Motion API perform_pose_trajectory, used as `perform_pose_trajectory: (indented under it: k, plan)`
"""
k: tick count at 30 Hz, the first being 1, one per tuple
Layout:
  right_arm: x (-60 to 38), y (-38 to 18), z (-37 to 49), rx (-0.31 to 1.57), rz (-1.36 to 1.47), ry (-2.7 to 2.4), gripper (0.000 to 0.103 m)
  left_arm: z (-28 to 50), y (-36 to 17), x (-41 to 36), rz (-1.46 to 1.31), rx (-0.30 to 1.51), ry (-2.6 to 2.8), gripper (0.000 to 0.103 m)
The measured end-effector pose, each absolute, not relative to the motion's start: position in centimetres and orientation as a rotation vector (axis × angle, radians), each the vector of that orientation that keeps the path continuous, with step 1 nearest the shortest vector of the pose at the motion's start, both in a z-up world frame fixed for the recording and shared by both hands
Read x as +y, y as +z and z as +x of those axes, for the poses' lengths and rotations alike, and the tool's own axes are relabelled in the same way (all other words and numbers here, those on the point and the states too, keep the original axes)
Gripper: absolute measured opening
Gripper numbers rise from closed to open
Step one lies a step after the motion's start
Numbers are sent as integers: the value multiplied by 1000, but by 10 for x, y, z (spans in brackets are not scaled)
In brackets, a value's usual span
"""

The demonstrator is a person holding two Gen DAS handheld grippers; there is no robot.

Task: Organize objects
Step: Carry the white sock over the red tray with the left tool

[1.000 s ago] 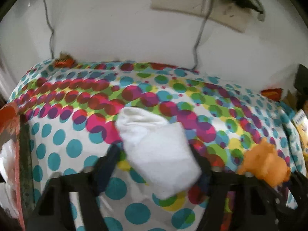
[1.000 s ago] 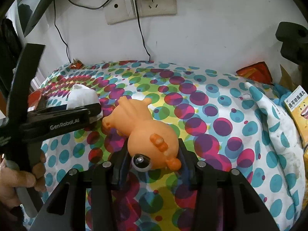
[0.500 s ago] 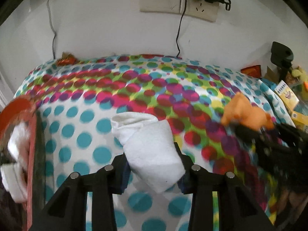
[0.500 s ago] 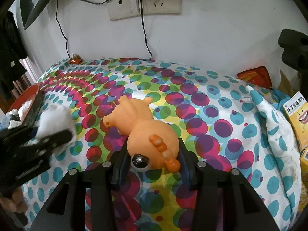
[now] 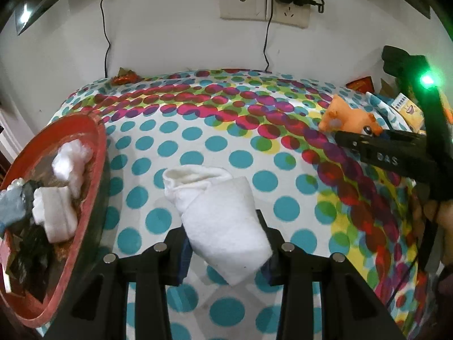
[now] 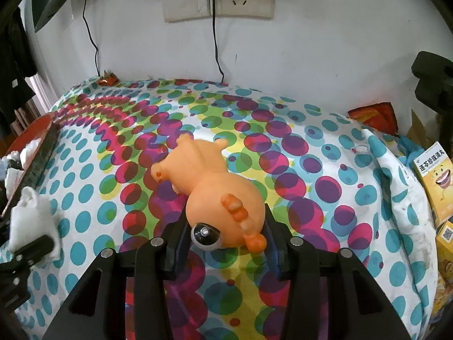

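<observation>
A rolled white cloth (image 5: 215, 212) sticks out forward between the fingers of my left gripper (image 5: 223, 243), which is shut on it just above the dotted bedspread (image 5: 254, 153). A red tray (image 5: 96, 153) holding white cotton pieces lies close to its left. My right gripper (image 6: 223, 235) is shut on the head of an orange rubber toy animal (image 6: 209, 175), whose body points away over the spread. In the right wrist view the left gripper (image 6: 31, 252) and the white cloth (image 6: 31, 221) show at the lower left, beside the tray (image 6: 42, 141).
Wall sockets (image 6: 218, 0) with plugged cables hang above the bed's far edge. Yellow boxes (image 6: 433, 178) and a red packet (image 6: 376, 116) crowd the right side. A small orange wrapper (image 5: 124, 78) lies at the back left. A hand (image 5: 441, 215) holds the right gripper.
The left gripper's jaws closed on the white cloth and it carried the cloth leftwards, nearer the red tray. The right gripper kept still with the orange toy.
</observation>
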State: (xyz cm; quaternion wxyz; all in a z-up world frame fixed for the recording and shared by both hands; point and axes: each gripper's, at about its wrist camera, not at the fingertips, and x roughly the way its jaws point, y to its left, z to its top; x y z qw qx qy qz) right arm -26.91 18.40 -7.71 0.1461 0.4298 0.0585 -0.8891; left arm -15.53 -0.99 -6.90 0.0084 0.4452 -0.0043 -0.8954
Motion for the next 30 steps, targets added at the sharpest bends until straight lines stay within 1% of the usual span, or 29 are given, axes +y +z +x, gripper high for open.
perform_pose_trajectory:
  k: [3,8,14,30]
  plan:
    - [183,-78,-268,178,1238,-2563,42,-148,-67,-12,1389,-38,-2785,39]
    - [181,-79,-268,206,1240,-2571,42,-139,-63,-19,1371,-17,-2782,39]
    - [179,-79,-268,226,1240,-2577,42,-128,-53,-26,1337,-68,-2769,39]
    - [178,-79,-268,227,1240,-2576,42,-100,-25,-53,1295,-36,-2753,39]
